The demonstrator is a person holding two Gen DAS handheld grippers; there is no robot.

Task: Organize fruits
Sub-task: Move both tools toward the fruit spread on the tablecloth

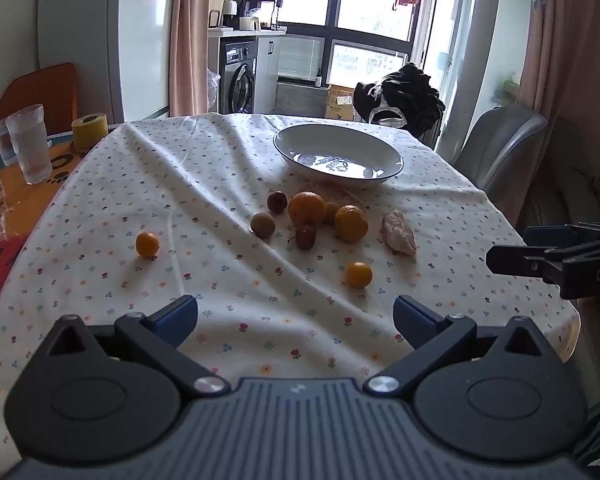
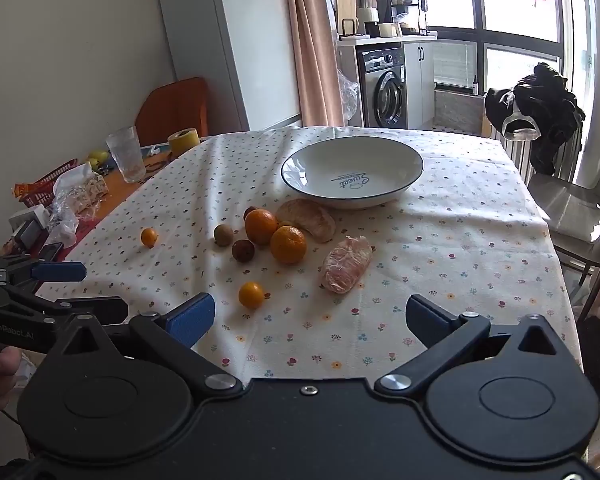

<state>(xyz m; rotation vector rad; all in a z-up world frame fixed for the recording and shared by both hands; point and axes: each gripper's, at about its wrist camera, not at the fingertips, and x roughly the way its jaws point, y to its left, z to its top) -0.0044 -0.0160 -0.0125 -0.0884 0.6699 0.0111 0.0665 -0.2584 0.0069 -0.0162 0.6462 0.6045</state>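
The fruits lie loose on the flowered cloth (image 2: 440, 216) of the desk, just near of the empty white bowl (image 2: 352, 172). Two oranges (image 2: 288, 244) sit at the middle of the cluster, touching or nearly so, with small dark fruits (image 2: 243, 250) beside them. A kumquat (image 2: 251, 294) lies nearest, and another (image 2: 148, 237) well apart to the left. A peeled pomelo piece (image 2: 346, 264) lies to the right, and a second segment (image 2: 308, 218) just near of the bowl.

The oranges are judged firm and fairly light, best taken across the widest part. The kumquats are small, smooth and likely to roll, so they should be closed on squarely at the middle. The peeled pieces are judged soft and easily crushed, and are best held gently across the short width.

Both tools are held low over the near edge of the desk, pointing toward the fruit. The left tool (image 1: 296, 312) is spread wide and empty; the right tool (image 2: 310, 316) is likewise wide and empty.
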